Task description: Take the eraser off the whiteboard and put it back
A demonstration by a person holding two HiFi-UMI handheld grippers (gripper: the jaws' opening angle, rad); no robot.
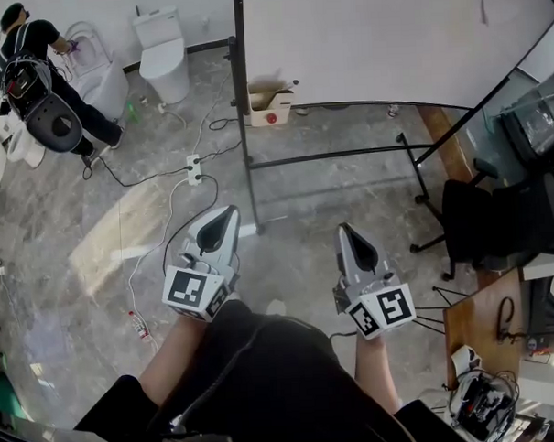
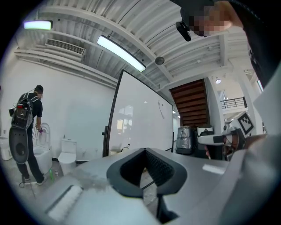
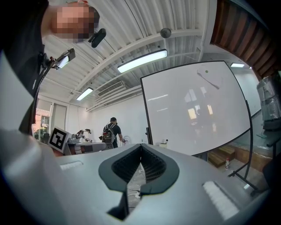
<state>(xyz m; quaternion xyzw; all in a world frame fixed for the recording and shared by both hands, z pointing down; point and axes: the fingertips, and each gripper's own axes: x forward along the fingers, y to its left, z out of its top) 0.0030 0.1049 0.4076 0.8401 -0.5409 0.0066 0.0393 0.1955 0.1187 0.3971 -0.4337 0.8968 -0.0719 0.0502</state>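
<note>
1. White whiteboard point(image 1: 388, 37) at the top of the head view, on a black frame. Left gripper point(image 1: 227, 213) and right gripper point(image 1: 345, 231) low down, both well apart from the whiteboard and pointing toward it. Both claws pinched together at the tips, with nothing in them. Cardboard box point(image 1: 270, 104) on the floor by the whiteboard's left foot. Thin dark mark point(image 1: 483, 5) high on the whiteboard. No eraser to be picked out for sure here.
2. Left gripper view: black pads point(image 2: 161, 169) meeting at the tips, only floor showing through the gap lower down. Whiteboard point(image 2: 140, 118) straight ahead and far off. Person point(image 2: 27, 127) well off to the whiteboard's left. Eraser too small to find.
3. Right gripper view: claw closed tight and empty. Whiteboard point(image 3: 193, 110) ahead, the dark mark point(image 3: 206, 80) near its top. Again no clear eraser on the whiteboard.
4. About the eraser: most likely light, with a hard back and a soft felt face. Maybe stuck on by a magnet, so expect a small tug. Best to pinch the hard back across its short side, near the middle, not the squashy felt. Not easy to break, but easy to drop if nipped by a corner. First, walk up to the whiteboard and open one claw.
</note>
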